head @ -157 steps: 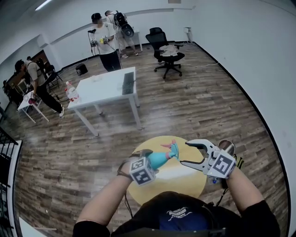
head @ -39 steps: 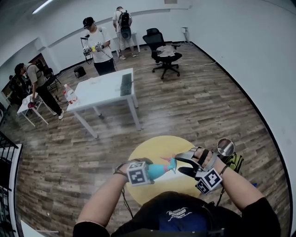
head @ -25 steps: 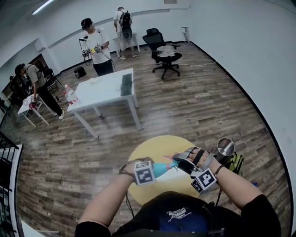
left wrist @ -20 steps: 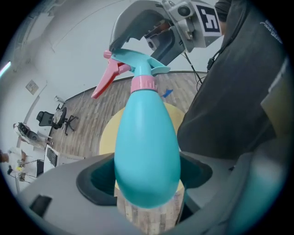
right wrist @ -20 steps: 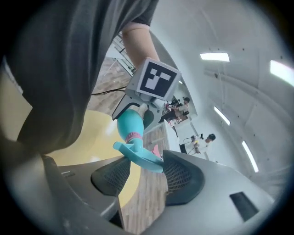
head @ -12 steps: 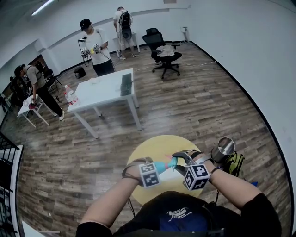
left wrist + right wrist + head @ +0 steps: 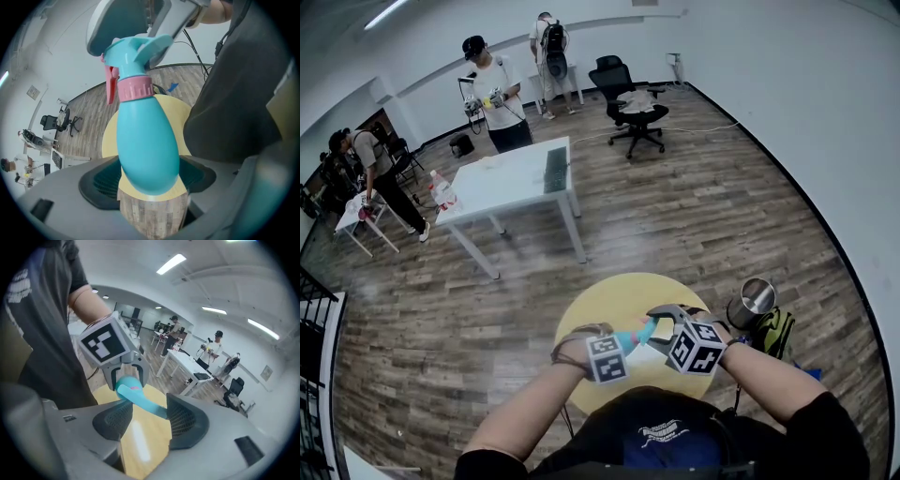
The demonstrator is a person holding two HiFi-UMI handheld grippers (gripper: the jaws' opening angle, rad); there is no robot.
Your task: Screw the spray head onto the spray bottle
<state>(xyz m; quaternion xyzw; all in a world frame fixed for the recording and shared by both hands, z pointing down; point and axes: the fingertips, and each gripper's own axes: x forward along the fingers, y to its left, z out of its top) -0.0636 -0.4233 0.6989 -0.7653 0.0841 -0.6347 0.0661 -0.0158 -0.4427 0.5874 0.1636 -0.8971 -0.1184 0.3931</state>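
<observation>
Got the spray bottle (image 7: pixel 146 145) up in the air over the round yellow table (image 7: pixel 600 292), not resting on it. Pinched round the fat belly by the left gripper (image 7: pixel 626 339), jaws spread wide w/ both pads pressed on its sides. Tilted over, neck pointing toward the right gripper (image 7: pixel 150 420). Already got the spray head (image 7: pixel 133 51) sitting on the neck, pink collar (image 7: pixel 135 88) right btwn head and body, pink trigger (image 7: pixel 110 84) sticking out one side. Clamped across the top of that head by the right gripper, jaws partway closed on it. Can't tell how far the collar's threaded on tho. Also around: steel cup (image 7: pixel 752 300) just past the table's right edge, white table (image 7: pixel 511 178) and black office chair (image 7: pixel 628 89) well behind, few ppl (image 7: pixel 499 89) at the back of the room.
</observation>
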